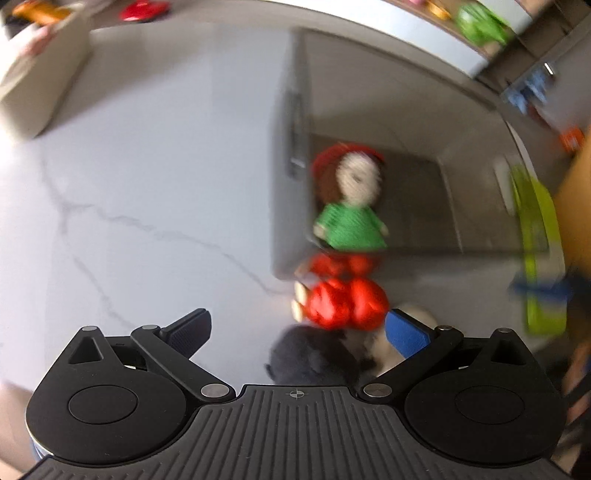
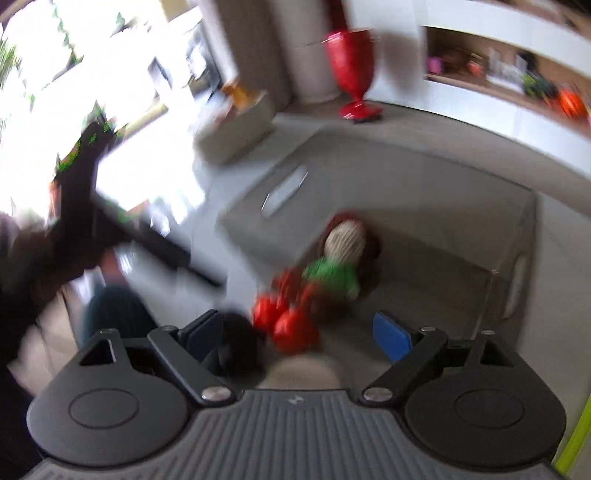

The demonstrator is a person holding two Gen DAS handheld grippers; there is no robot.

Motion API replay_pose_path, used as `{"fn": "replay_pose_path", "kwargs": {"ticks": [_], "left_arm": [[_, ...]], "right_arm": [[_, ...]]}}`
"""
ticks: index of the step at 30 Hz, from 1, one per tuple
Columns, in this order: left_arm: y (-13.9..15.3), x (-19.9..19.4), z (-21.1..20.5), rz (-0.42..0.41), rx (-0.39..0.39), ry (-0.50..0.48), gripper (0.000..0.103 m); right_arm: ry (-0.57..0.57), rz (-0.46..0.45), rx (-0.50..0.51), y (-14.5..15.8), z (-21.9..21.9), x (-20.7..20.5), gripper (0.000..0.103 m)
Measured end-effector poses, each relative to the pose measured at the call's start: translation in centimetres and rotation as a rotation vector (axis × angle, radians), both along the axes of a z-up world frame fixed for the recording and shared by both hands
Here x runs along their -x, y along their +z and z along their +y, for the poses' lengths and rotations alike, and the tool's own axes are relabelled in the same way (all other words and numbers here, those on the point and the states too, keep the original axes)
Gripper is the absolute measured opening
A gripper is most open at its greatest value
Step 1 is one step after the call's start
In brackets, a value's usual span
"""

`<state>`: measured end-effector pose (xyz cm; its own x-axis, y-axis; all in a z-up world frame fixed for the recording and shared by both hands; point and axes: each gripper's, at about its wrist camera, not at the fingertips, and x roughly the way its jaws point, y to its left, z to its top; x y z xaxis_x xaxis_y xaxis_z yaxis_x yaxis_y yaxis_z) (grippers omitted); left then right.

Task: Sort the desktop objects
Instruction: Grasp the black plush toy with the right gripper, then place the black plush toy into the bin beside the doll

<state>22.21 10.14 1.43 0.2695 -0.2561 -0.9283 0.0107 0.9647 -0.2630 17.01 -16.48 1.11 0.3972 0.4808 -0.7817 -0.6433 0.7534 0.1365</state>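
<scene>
A knitted doll [image 1: 351,229] with a red hat, green top and red trousers hangs over the near wall of an open grey box [image 1: 291,110]. Its head is inside and its legs are outside. My left gripper [image 1: 299,332] is open wide just in front of the doll's legs, above a black and white plush toy [image 1: 317,362]; the left pad stands clear of it. In the blurred right wrist view the doll [image 2: 332,273] lies in the grey box [image 2: 406,177]. My right gripper [image 2: 297,334] is open above it, pads apart from the red legs. The dark plush [image 2: 240,343] is by its left finger.
A white marble table [image 1: 129,184] spreads to the left. A beige box [image 1: 40,88] with toys stands at the far left, a red toy [image 1: 144,11] behind it. A red vase [image 2: 351,70] and a shelf [image 2: 535,85] are beyond. A lime-green part [image 1: 535,240] is at the right.
</scene>
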Motion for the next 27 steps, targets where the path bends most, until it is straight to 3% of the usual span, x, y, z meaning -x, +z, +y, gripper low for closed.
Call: {"fn": "replay_pose_path", "kwargs": {"ticks": [2, 5, 9, 13, 16, 20, 22, 27], "left_arm": [[0.8, 0.1, 1.1, -0.038, -0.018, 0.039, 0.103], [1.7, 0.6, 2.0, -0.096, -0.071, 0.058, 0.103], [2.0, 1.2, 2.2, -0.127, -0.118, 0.039, 0.103], [2.1, 1.0, 2.1, -0.140, -0.126, 0.028, 0.103], [2.4, 0.2, 1.4, -0.147, -0.110, 0.029, 0.103], [3.9, -0.9, -1.4, -0.197, -0.114, -0.035, 0.103], [4.6, -1.6, -3.5, -0.228, -0.143, -0.089, 0.103], [5.3, -3.5, -9.2, -0.258, -0.199, -0.215, 0.103]], "right_arm": [[0.092, -0.056, 0.103, -2.3, 4.2, 1.6, 0.084], [0.188, -0.090, 0.171, -5.0, 9.1, 3.0, 0.082], [0.234, -0.002, 0.202, -7.4, 13.1, 2.0, 0.077], [0.183, 0.109, 0.214, -9.4, 14.5, 0.3, 0.068], [0.145, 0.162, 0.158, -8.0, 13.2, 0.0, 0.064], [0.092, 0.220, 0.036, -3.6, 8.1, -0.7, 0.064], [0.035, 0.217, -0.030, -0.8, 4.5, -0.9, 0.064], [-0.230, 0.133, -0.197, 6.4, -5.8, -1.9, 0.064]]}}
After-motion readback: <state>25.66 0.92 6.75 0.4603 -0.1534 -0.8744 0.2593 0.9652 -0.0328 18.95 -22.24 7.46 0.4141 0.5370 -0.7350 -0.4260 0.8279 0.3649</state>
